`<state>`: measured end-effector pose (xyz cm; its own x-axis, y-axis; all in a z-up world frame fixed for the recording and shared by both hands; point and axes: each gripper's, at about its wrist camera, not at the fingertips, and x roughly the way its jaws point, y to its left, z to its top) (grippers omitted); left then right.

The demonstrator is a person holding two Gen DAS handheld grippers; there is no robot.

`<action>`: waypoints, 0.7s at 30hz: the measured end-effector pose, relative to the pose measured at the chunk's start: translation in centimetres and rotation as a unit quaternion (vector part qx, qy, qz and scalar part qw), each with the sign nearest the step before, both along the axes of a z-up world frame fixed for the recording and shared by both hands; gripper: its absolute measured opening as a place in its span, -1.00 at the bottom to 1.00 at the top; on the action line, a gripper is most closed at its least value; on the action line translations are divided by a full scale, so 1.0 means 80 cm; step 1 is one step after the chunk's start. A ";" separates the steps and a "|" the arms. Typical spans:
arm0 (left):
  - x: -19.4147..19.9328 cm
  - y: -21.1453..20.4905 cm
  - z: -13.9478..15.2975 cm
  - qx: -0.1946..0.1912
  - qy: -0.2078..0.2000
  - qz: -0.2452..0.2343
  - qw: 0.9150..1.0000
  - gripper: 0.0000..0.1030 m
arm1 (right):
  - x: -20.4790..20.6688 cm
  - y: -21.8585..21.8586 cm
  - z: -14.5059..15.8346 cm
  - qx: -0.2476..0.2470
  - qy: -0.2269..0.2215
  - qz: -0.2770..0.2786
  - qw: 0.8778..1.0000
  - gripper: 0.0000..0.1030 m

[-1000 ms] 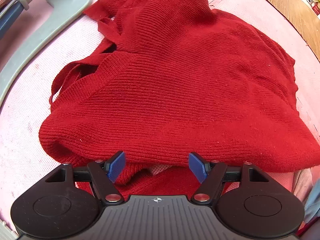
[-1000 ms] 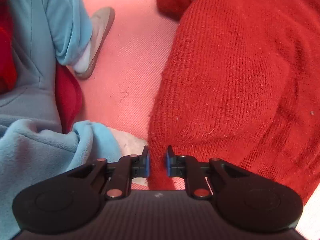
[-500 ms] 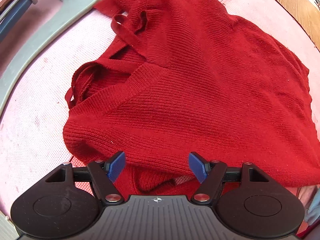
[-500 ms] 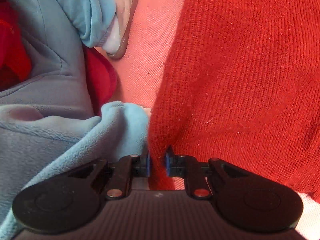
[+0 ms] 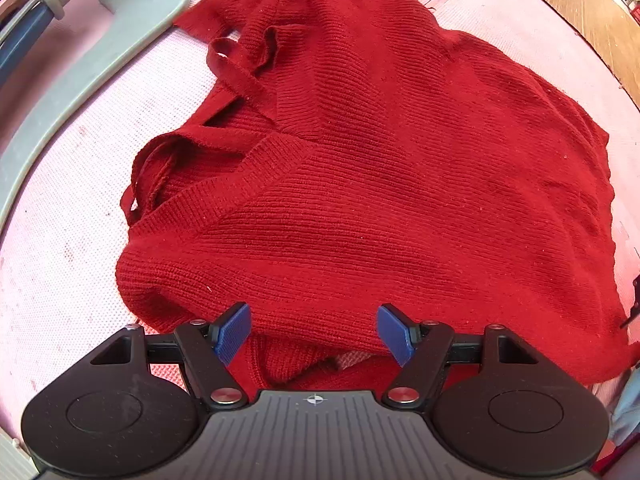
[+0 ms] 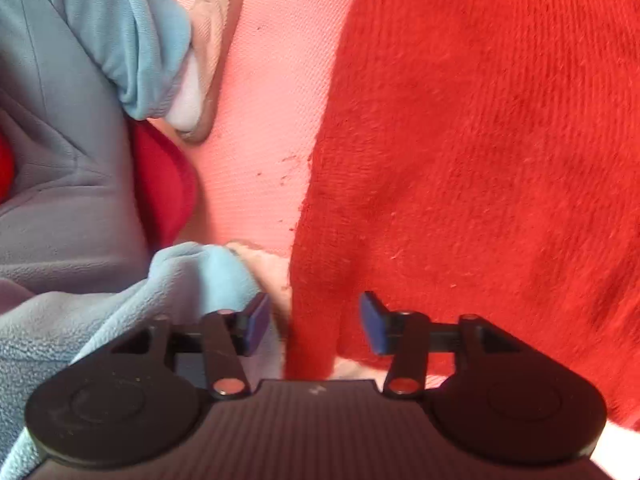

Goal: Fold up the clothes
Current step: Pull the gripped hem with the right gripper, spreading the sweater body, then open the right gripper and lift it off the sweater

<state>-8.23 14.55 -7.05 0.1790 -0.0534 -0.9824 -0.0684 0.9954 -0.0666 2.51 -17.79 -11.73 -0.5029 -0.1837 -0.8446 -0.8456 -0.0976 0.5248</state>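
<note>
A red knit sweater lies rumpled on the pink mat, with thin straps and a ribbed neckline bunched at its left. My left gripper is open just above the sweater's near folded edge, nothing between its blue pads. In the right wrist view the same red sweater fills the right side. My right gripper is open, and a narrow hanging edge of the sweater runs down between its fingers, touching neither pad.
A person's light blue trouser leg and slipper stand at the left on the pink mat. A light blue fleece sleeve lies by my right gripper. A grey curved base and a wooden board border the mat.
My right gripper was shut on the sweater's edge and has now opened, letting it go. The left gripper stayed open while the sweater settled lower and flatter on the mat.
</note>
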 end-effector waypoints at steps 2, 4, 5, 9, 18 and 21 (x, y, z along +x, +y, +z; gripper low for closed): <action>0.001 -0.005 0.003 -0.002 -0.003 -0.004 1.000 0.39 | 0.023 0.003 0.014 0.017 -0.013 -0.018 1.000 0.37; 0.002 -0.011 0.006 -0.003 -0.007 -0.009 1.000 0.39 | 0.048 0.010 0.031 0.036 -0.026 -0.043 0.998 0.48; 0.002 -0.013 0.007 -0.004 -0.008 -0.011 1.000 0.39 | 0.056 0.011 0.039 0.045 -0.034 -0.053 0.997 0.52; 0.009 -0.031 0.019 -0.010 -0.020 -0.030 0.999 0.39 | 0.064 -0.003 0.044 0.071 -0.079 -0.090 0.990 0.57; 0.040 -0.106 0.064 -0.041 -0.056 -0.088 0.994 0.39 | 0.105 -0.046 0.038 0.079 -0.179 -0.161 0.967 0.61; 0.049 -0.130 0.080 -0.048 -0.067 -0.106 0.991 0.39 | 0.129 -0.063 0.042 0.079 -0.210 -0.190 0.956 0.61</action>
<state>-4.33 4.18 -0.63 0.2817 -0.1968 -0.9391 0.1574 0.9750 -0.1571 12.80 -22.79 -8.37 -0.1180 0.0921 -0.9887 -0.9685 0.2093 0.1351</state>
